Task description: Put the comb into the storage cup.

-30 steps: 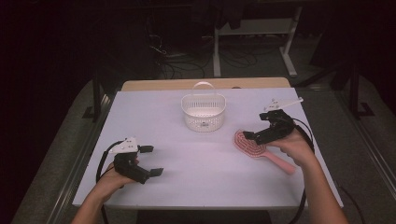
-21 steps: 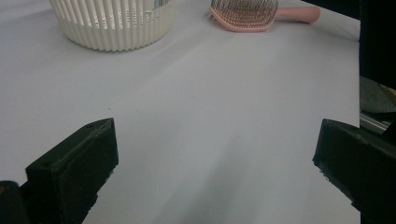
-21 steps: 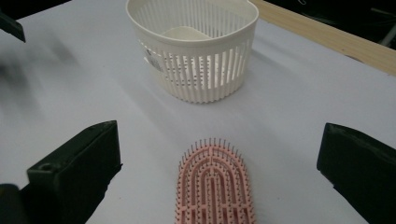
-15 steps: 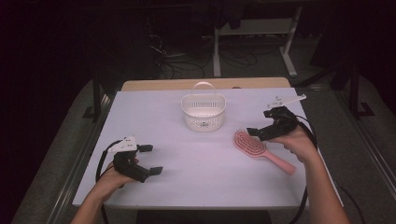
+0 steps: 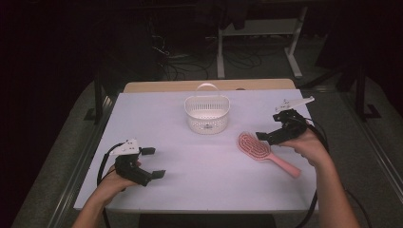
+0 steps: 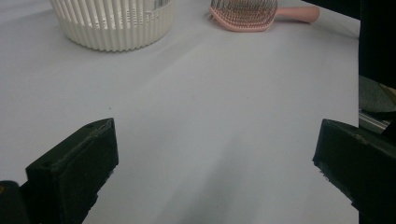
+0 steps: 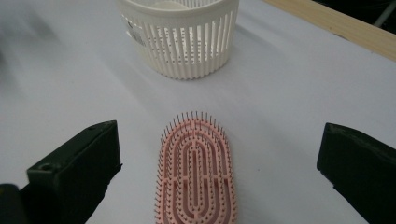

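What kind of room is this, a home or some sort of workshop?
Probably a lab or workshop: a covered work table in a dark room, cables on the floor, and a metal-legged desk frame behind it.

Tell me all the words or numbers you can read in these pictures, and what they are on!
No words or numbers can be read.
The white basket has a small sticker with barcode stripes on its side; its print is too small and blurred to read.
The pink hairbrush, the table and the two grippers, left and right, show no writing.
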Motion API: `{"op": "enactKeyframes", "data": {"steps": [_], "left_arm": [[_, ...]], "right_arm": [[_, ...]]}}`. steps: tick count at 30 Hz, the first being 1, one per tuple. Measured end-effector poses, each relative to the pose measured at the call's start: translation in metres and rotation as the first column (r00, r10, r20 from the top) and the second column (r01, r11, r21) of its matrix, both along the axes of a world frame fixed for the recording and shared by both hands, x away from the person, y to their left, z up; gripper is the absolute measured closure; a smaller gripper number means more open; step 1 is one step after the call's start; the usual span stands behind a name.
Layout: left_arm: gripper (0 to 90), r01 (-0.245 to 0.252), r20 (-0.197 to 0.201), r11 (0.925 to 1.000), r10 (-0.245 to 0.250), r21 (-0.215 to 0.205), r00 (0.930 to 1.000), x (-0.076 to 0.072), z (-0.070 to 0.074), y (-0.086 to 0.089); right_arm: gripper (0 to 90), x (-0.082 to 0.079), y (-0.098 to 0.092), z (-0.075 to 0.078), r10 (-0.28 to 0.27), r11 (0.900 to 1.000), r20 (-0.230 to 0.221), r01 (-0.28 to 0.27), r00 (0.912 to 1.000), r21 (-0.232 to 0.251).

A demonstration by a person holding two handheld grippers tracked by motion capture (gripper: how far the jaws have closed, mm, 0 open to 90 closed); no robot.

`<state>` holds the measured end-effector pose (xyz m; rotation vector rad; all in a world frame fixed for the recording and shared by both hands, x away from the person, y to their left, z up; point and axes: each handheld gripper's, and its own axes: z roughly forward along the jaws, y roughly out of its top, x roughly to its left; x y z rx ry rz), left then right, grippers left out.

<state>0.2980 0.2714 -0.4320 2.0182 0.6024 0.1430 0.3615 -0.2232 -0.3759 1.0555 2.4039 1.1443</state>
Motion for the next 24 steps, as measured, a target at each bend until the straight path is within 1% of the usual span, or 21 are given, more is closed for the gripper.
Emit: {"op": "enactKeyframes", "data": {"steps": [3,4,10,13,24], "left_arm": [[0.0,0.002,0.004,1.0,-0.002,0.005,1.0,-0.001,0.0,0.0],[0.0,0.004,0.004,1.0,-0.004,0.004,1.0,-0.001,0.001,0.0],[0.0,0.0,0.004,1.0,0.0,-0.006,1.0,0.0,0.002,0.002],[0.0,-0.004,0.008,0.9999,0.004,-0.011,1.0,-0.001,0.003,0.003],[0.0,-0.001,0.009,0.9999,0.001,-0.011,1.0,-0.001,0.004,0.0]], "right_arm": [[0.0,-0.001,-0.001,-0.003,0.003,1.0,-0.009,-0.003,1.0,-0.031],[0.0,-0.002,-0.002,-0.004,0.0,0.999,-0.017,-0.001,0.9999,-0.033],[0.0,-0.006,-0.006,-0.005,0.004,0.999,-0.027,-0.006,0.9996,-0.045],[0.0,-0.008,-0.008,-0.005,0.006,0.999,-0.038,-0.007,0.9993,-0.039],[0.0,-0.014,-0.012,-0.011,0.011,0.996,-0.061,-0.016,0.9981,-0.089]]}}
